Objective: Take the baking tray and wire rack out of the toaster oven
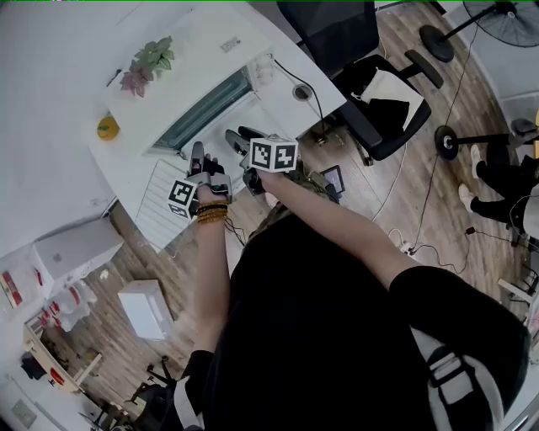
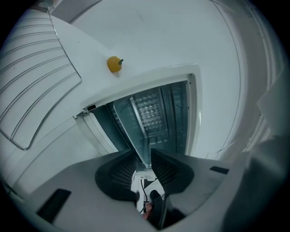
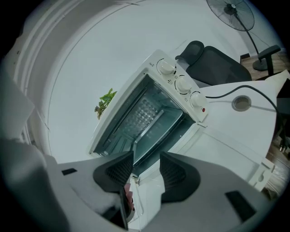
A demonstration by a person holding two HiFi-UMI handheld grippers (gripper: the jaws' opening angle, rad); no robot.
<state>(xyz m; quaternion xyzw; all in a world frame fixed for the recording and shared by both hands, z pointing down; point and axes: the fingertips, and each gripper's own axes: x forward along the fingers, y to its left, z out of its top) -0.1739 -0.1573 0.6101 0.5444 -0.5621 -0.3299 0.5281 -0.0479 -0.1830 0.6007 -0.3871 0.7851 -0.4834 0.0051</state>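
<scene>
The white toaster oven (image 1: 202, 108) stands open on the white table (image 1: 76, 76), its knobs (image 3: 183, 84) showing in the right gripper view. Inside lies the baking tray (image 2: 138, 131), seen almost edge-on (image 3: 149, 131). Its front edge runs into the gap of both grippers. My left gripper (image 1: 200, 156) (image 2: 142, 158) and right gripper (image 1: 242, 135) (image 3: 146, 163) are side by side at the oven mouth. Both are open, and I cannot make out their pads pressing on the edge. The wire rack (image 1: 160, 202) (image 2: 36, 77) lies on the table left of the oven.
A yellow fruit (image 1: 107, 128) (image 2: 114, 64) and a small plant (image 1: 150, 63) (image 3: 105, 102) sit behind the oven. A black cord (image 1: 307, 88) runs over the table's right end. An office chair (image 1: 370, 76) and a fan (image 1: 497, 17) stand beyond.
</scene>
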